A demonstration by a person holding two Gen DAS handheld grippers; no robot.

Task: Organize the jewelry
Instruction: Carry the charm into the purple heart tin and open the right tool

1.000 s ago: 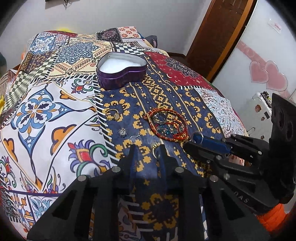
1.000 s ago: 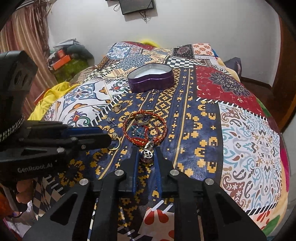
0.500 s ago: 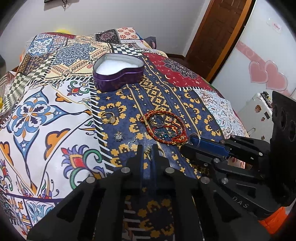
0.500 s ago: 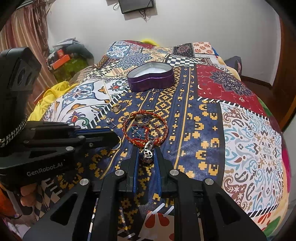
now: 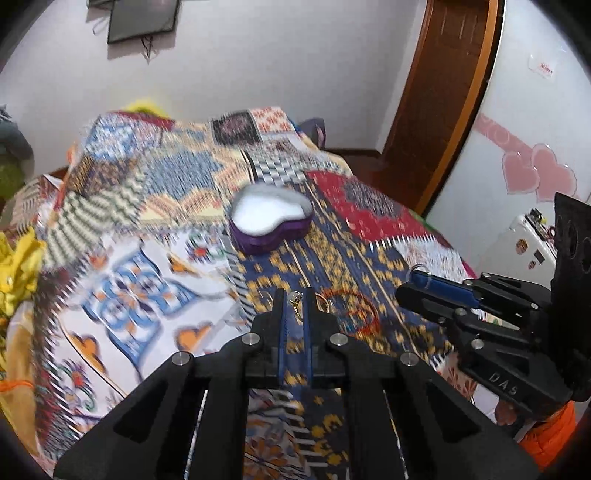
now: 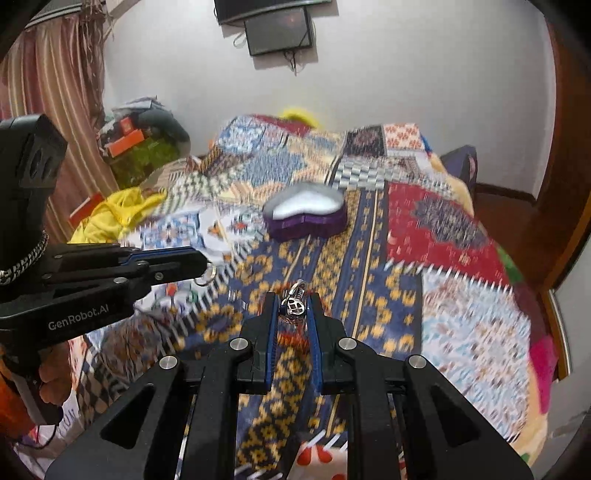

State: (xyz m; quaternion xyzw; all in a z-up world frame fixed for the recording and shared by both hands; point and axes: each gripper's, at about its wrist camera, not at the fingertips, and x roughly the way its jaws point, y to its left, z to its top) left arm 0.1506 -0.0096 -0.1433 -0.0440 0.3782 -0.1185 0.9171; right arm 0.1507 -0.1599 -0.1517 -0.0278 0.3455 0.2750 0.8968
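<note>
Right wrist view: the right gripper [image 6: 293, 306] pinches a silver ring [image 6: 293, 303] between narrow fingers, raised above the quilt [image 6: 461, 314], with the heart-shaped tin [image 6: 306, 214] straight ahead and well apart. The left gripper [image 5: 294, 304], also raised and aimed toward the tin [image 5: 269, 221], clamps a small gold ring [image 5: 295, 300]. Both look about equally far from it; red bracelets [image 5: 351, 308] lie on the quilt below.

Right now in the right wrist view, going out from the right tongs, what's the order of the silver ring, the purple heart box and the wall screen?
1. Silver ring: pinched between the right tongs.
2. Purple heart box: farther up the patterned bedspread, straight ahead.
3. Wall screen: farthest, high on the back wall beyond the bed.
</note>
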